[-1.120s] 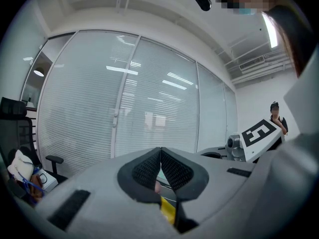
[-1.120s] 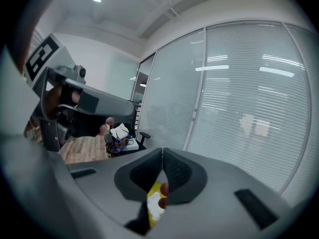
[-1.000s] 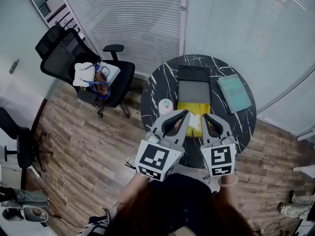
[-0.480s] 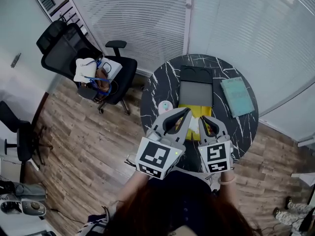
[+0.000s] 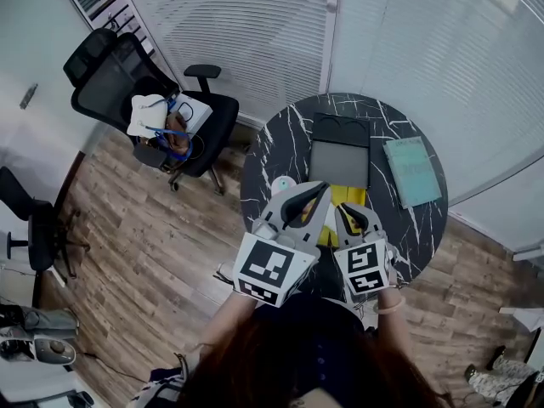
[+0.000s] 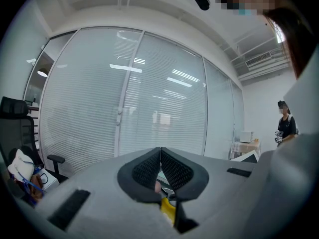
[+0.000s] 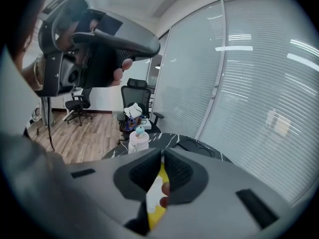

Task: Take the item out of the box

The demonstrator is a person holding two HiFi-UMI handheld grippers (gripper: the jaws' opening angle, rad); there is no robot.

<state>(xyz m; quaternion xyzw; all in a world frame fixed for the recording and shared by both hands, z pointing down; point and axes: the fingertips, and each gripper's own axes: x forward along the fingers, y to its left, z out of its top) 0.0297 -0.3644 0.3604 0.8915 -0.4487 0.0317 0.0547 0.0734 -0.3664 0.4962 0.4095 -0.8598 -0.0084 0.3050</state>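
Note:
A yellow box (image 5: 347, 196) with white print is held above the near edge of the round black marble table (image 5: 272, 155). My left gripper (image 5: 316, 192) is shut, and a yellow strip (image 6: 168, 210) and a pinkish bit show low between its pads. Close beside it, my right gripper (image 5: 347, 210) is shut on the same yellow box (image 7: 155, 193), whose white face and red dots show between the jaws. The grippers hide most of the box in the head view. My left gripper (image 7: 99, 49) also appears at the upper left of the right gripper view.
On the table lie a dark grey case (image 5: 340, 147) and a teal book (image 5: 414, 170); a small white bottle (image 5: 283, 184) stands near the left rim. A black office chair (image 5: 153, 113) loaded with things stands left of the table. Glass walls with blinds lie behind.
The two grippers have drawn closer together, the right one shifting left toward the left one. The yellow box is now more hidden between them.

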